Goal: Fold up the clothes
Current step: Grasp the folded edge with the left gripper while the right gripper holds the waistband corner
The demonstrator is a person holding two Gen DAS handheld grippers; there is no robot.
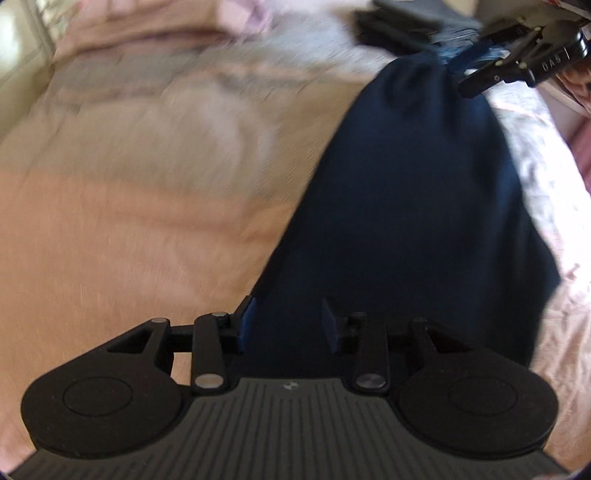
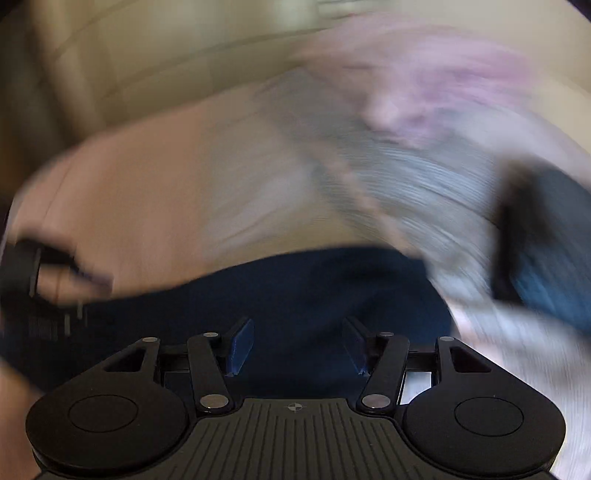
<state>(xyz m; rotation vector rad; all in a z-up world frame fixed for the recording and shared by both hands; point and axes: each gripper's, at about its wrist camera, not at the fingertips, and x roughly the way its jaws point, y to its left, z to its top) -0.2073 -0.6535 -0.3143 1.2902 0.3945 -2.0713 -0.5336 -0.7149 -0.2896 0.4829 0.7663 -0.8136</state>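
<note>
You are working with a dark navy garment (image 1: 413, 206) that is lying stretched across the pink bed (image 1: 122, 236); it is looking like a long, narrow strip, so I judge some folding is done and the final folds are left. Your left gripper (image 1: 288, 325) is standing wide apart over the near end, holding nothing. Your right gripper (image 2: 295, 345) is also spread wide above the cloth at the far end. A dark folded stack (image 1: 402, 26) is sitting beyond, possibly finished pieces. On the right gripper's body, white letters are reading roughly "DAS", blurred.
</note>
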